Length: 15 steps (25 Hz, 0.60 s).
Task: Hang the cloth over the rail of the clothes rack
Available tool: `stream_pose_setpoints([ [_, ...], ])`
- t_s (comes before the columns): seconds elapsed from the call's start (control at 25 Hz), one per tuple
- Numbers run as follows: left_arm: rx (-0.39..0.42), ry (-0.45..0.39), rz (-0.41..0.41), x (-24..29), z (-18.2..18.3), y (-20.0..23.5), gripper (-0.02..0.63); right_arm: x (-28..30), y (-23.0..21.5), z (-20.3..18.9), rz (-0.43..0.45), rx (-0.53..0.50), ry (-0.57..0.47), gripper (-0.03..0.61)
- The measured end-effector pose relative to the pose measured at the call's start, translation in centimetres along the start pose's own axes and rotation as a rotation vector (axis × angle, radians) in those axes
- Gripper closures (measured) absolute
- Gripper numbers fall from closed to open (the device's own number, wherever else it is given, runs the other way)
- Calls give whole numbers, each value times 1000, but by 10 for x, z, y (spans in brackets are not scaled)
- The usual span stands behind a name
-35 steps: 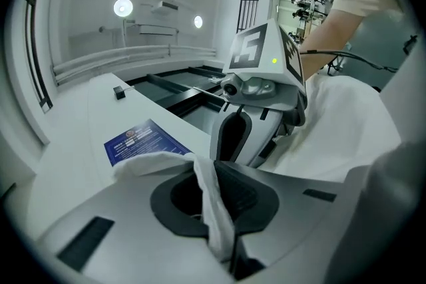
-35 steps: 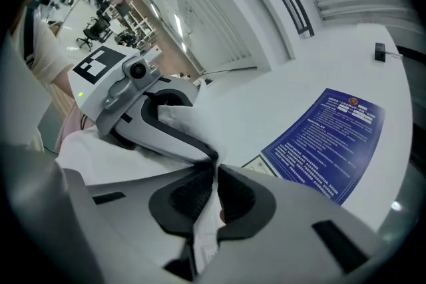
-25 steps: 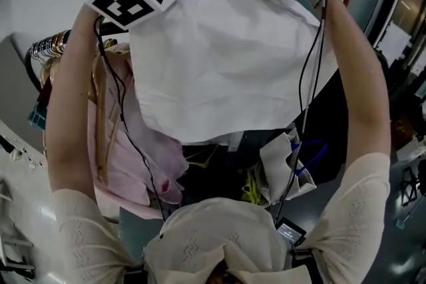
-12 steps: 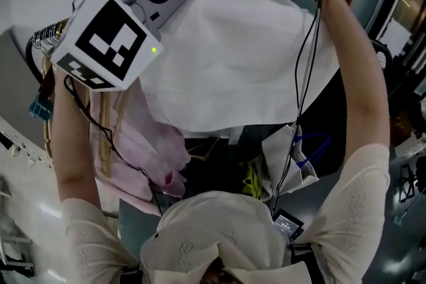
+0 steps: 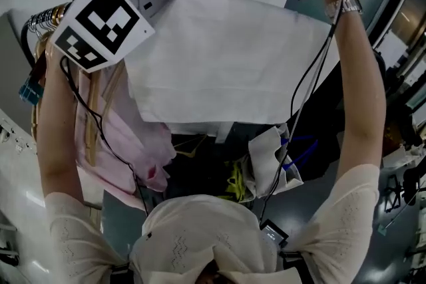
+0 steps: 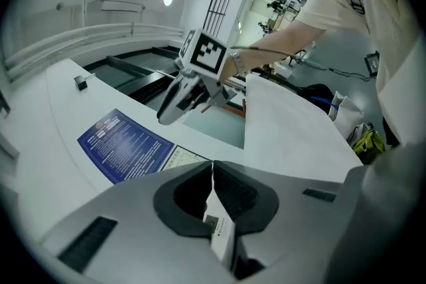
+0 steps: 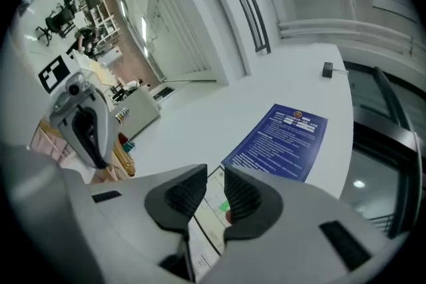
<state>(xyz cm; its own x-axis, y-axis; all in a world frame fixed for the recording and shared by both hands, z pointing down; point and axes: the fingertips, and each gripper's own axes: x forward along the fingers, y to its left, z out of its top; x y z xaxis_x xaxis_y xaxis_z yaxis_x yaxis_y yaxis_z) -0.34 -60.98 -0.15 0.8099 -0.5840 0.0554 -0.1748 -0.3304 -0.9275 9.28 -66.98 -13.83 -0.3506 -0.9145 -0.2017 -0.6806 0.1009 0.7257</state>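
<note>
Large white rectangular cloth (image 5: 219, 63) hung spread flat before a white wall, beside a pink hanging garment (image 5: 126, 136), left gripper (image 6: 212, 169) pinched closed and empty, right gripper (image 7: 214, 186) stood slightly parted, empty, both near the cloth's top edge.

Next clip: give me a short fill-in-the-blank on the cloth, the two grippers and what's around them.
1. The cloth spread below the two grippers is ___ in colour.
2. The left gripper has its jaws ___, while the right gripper has a narrow gap.
3. The poster seen past the right gripper's jaws is ___.
4. The garment hanging left of the cloth is ___.

Missing words: white; together; blue; pink.
</note>
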Motion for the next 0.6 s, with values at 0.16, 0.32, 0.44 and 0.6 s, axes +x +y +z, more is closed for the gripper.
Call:
stream_pose_setpoints([
  [0.16, -61, 56, 99, -6, -6, 11, 597, -56, 48, 31, 151, 138, 1, 486],
  [0.32, -155, 106, 204, -33, -5, 8, 597, -122, 74, 3, 235, 300, 44, 486],
  [0.44, -228, 169, 281, -38, -7, 2, 597, -156, 72, -29, 166, 337, 69, 488],
  [0.6, -301, 288, 357, -35, -24, -6, 598, -185, 68, -74, 25, 359, 159, 560],
])
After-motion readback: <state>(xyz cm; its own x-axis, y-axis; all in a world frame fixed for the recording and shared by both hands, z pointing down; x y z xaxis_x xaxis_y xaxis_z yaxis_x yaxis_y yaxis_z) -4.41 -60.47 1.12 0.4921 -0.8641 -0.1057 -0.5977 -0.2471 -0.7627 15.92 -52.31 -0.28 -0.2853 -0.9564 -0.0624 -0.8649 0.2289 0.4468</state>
